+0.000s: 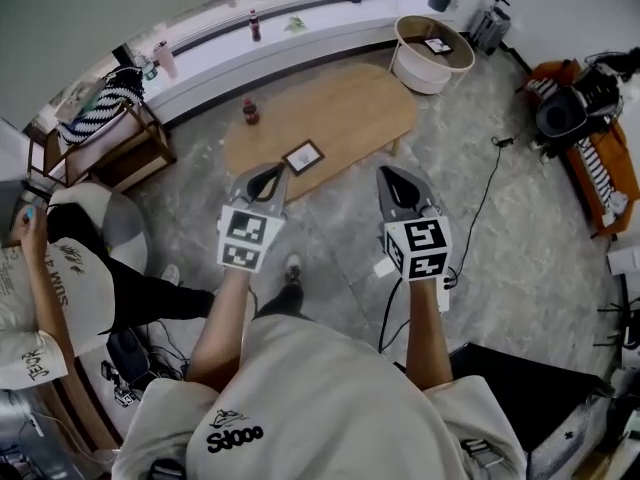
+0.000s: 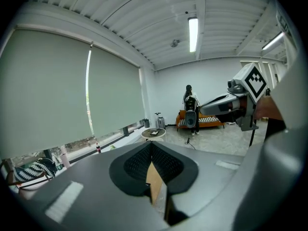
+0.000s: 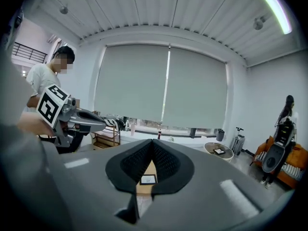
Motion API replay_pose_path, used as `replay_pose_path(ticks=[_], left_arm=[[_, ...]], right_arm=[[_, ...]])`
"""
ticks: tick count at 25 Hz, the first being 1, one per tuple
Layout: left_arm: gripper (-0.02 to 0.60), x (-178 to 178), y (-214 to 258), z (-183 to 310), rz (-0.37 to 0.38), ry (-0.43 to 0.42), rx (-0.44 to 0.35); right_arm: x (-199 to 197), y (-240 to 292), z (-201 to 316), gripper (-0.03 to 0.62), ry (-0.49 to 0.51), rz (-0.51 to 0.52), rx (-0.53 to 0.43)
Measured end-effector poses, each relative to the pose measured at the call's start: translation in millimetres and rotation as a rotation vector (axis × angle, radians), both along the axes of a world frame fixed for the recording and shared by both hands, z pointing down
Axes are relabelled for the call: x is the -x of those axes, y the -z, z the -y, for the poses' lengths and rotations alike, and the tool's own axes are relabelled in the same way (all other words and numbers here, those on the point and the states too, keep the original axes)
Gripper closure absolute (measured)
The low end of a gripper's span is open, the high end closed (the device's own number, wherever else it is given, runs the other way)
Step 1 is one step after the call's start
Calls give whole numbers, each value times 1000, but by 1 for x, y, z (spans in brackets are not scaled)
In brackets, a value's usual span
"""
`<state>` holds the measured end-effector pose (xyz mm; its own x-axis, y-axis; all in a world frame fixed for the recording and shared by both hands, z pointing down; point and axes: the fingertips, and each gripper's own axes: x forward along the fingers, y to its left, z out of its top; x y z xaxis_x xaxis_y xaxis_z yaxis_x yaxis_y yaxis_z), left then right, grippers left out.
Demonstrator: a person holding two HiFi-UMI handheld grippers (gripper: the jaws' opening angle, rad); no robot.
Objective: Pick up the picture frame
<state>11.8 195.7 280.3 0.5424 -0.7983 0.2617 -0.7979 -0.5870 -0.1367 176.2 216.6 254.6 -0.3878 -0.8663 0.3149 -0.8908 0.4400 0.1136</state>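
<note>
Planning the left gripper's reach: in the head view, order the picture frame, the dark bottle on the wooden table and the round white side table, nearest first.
1. picture frame, just ahead-right of the left gripper.
2. dark bottle, farther back on the wooden table.
3. round white side table, far off to the right.

The left forearm (image 1: 222, 320) and right forearm (image 1: 426, 330) stretch forward side by side. The left tongs (image 1: 273, 173) and right tongs (image 1: 391, 179) point ahead, tilted slightly down, jaws closed and empty.
</note>
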Motion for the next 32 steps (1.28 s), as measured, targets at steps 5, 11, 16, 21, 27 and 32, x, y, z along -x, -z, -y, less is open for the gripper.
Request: replay_pose_path(ticks=[5,11,16,21,27,32], left_arm=[[571,10,-1,55,-9,-2,11],[571,16,-3,103,-18,-14,21],[571,20,-7,138,-27,-19,30],[571,26,-13,173,-36,-14,48],[571,39,-27,209,-45,-7,64],[571,57,-42,238,-44,1,91]], right_arm=[[5,14,49,591,-12,14,-45],[16,17,91,591,4,-9,-48],[26,9,124,591,26,-21,-21],[34,2,160,591,32,-29,14],[47,-14,202,591,23,-100,38],[66,-30,238,591,25,-134,88]])
